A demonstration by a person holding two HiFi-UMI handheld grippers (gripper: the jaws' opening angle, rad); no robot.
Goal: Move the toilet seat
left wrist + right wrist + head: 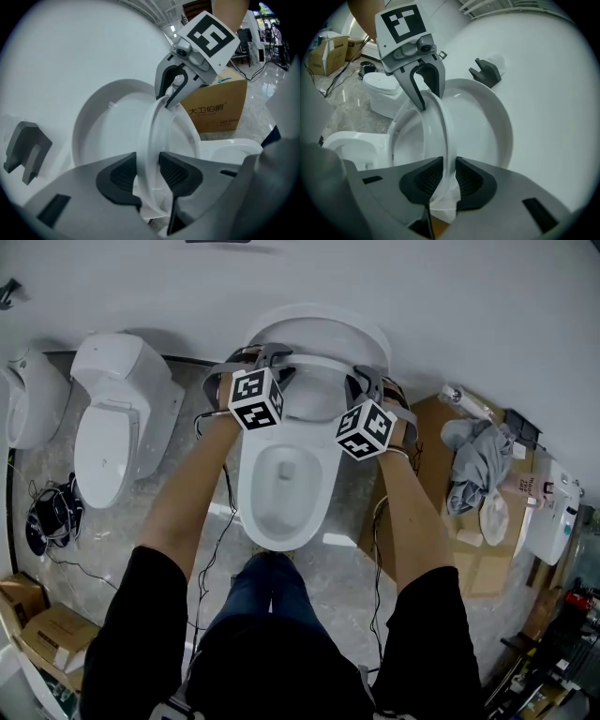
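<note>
Where right tongs (449,172) pinch, glossy curved seat (440,124)

You have one print you can read: in the left gripper view the side of the cardboard box (218,105) carries four Chinese characters, 大卫伯爵, with a smaller line beneath that is too fine to make out. The cubes on your left claw (278,362) and right claw (364,381) bear black-and-white square markers.
</note>
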